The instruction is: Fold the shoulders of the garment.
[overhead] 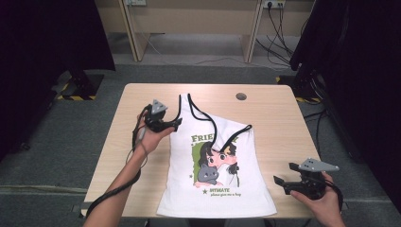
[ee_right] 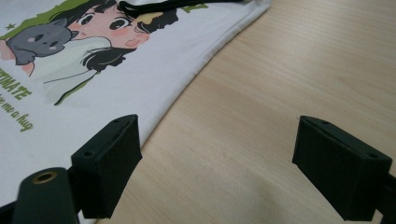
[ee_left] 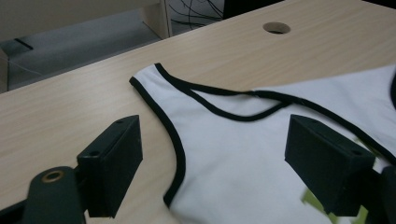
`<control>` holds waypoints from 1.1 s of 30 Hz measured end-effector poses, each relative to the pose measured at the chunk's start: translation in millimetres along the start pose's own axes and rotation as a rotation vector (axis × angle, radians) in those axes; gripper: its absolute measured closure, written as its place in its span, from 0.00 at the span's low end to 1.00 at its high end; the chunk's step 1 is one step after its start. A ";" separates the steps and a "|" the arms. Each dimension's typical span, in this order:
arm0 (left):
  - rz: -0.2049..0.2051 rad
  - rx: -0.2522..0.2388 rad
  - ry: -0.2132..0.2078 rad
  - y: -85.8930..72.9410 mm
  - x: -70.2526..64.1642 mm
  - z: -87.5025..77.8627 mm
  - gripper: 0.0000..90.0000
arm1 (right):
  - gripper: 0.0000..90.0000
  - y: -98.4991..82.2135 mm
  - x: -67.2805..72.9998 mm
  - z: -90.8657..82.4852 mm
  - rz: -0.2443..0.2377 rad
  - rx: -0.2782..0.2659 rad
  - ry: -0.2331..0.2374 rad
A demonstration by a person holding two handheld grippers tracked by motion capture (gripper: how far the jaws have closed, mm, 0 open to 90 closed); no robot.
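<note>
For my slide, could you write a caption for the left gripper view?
Open left gripper poised over the black-trimmed strap of a white tank top on a wooden table.

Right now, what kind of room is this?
Probably a lab or workroom set up for recording, not a home. Black curtains hang at the sides, cables run to wall sockets, and a plain wooden table stands on grey carpet.

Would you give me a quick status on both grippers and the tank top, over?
Left gripper open, at the shoulder strap. Right gripper open, over bare table beside the hem. Tank top lies flat, one strap folded over. Nothing in the way.
</note>
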State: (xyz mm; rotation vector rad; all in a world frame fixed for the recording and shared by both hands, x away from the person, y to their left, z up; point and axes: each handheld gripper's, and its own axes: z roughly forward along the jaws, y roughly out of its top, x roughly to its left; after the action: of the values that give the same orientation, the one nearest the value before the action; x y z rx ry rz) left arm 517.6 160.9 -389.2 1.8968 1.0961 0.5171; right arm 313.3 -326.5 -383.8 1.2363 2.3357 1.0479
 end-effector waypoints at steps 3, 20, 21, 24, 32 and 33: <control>-0.013 0.029 0.024 12.6 7.9 27.4 0.21 | 0.17 -3.2 -2.6 -4.5 0.009 -0.005 -0.006; -0.049 0.178 0.122 31.7 49.6 119.4 0.26 | 0.17 -23.1 -3.3 -26.0 0.046 -0.004 -0.026; -0.048 0.182 0.119 32.1 50.9 121.9 0.27 | 0.17 -23.5 -3.5 -26.4 0.047 -0.006 -0.027; -0.049 0.197 0.115 32.7 51.8 130.0 0.28 | 0.17 -24.6 -4.6 -27.6 0.054 -0.005 -0.028; -0.016 0.238 0.107 25.4 48.9 147.2 0.28 | 0.17 -24.9 -5.0 -30.0 0.058 0.000 -0.026; -0.016 0.238 0.107 25.4 48.9 147.2 0.28 | 0.17 -25.4 -2.9 -30.6 0.057 0.002 -0.023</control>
State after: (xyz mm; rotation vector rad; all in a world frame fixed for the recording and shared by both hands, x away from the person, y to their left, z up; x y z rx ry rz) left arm 658.0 126.5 -450.9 2.0824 1.2891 0.5017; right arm 283.0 -352.4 -381.2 1.3162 2.2975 1.0435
